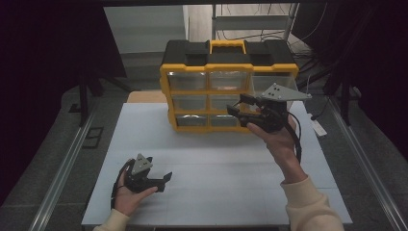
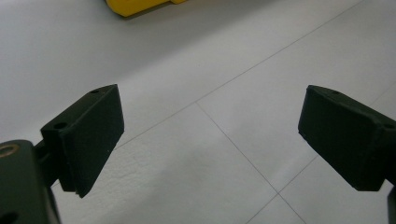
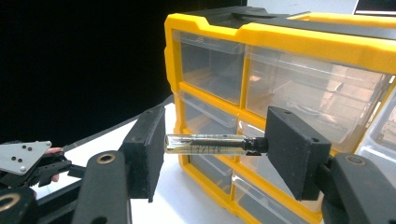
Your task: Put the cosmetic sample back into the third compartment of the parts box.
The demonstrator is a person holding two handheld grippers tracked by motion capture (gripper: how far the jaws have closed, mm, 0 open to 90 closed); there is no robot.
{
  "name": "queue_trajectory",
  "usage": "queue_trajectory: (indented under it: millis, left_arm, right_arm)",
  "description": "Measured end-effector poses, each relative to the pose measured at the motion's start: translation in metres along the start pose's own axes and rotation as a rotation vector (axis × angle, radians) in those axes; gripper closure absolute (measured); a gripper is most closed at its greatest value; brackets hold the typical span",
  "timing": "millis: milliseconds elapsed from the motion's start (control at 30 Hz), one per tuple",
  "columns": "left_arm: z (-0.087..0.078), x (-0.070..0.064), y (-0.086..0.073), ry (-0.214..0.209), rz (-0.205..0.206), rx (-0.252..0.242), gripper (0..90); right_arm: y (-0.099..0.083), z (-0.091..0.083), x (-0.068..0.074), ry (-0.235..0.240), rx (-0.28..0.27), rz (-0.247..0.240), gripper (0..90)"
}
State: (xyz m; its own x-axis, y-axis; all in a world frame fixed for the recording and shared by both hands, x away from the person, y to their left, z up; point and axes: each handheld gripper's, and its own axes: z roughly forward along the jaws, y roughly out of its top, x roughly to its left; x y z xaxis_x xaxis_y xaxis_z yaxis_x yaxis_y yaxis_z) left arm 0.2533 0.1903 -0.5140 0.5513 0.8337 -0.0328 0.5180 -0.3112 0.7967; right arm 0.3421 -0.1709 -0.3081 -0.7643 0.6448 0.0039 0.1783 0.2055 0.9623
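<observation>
So the right gripper (image 3: 212, 154) has a small clear glass vial (image 3: 208, 144) pinched lengthwise between its two black jaws, one end against each pad, with the black cap (image 3: 256, 145) pressed on the right-hand jaw. There's some dark printing running along the vial's side, but it's too blurry for me to read, so no brand or label I can give you. Right behind the vial is the yellow and black drawer organizer (image 1: 230, 86) with its clear plastic drawers (image 3: 212, 63); from the high view the right gripper (image 1: 235, 106) is held up in front of the cabinet's right-hand columns, around the middle row, close to the drawer fronts but I can't tell if anything touches. No writing that I can make out on the cabinet either. The left gripper (image 1: 161, 179) sits low over the white table (image 1: 216, 168), well apart from the cabinet and the other hand, and in its own view its jaws stand wide apart with nothing between them, just bare tabletop and a sliver of the yellow cabinet base (image 2: 135, 5) far ahead.
</observation>
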Motion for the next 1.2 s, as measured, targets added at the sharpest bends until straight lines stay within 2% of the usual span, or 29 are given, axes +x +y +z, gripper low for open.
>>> queue_trajectory:
  millis: [700, 900, 1133, 1200]
  left_arm:
    - [-0.001, 0.0, 0.0, 0.0, -0.005, -0.004, 7.6]
    - [-0.001, 0.001, 0.0, 0.002, -0.007, -0.008, 7.6]
    - [-0.002, 0.001, 0.0, 0.002, -0.006, -0.011, 7.6]
    - [-0.002, 0.001, 0.0, 0.002, -0.006, -0.012, 7.6]
  right_arm:
    - [0.018, -0.001, -0.009, -0.017, -0.009, -0.021, 40.3]
    - [0.026, -0.003, -0.013, -0.036, -0.023, -0.023, 40.3]
    - [0.034, -0.006, -0.019, -0.065, -0.011, -0.029, 40.3]
    - [0.035, -0.005, -0.021, -0.065, -0.028, -0.023, 40.3]
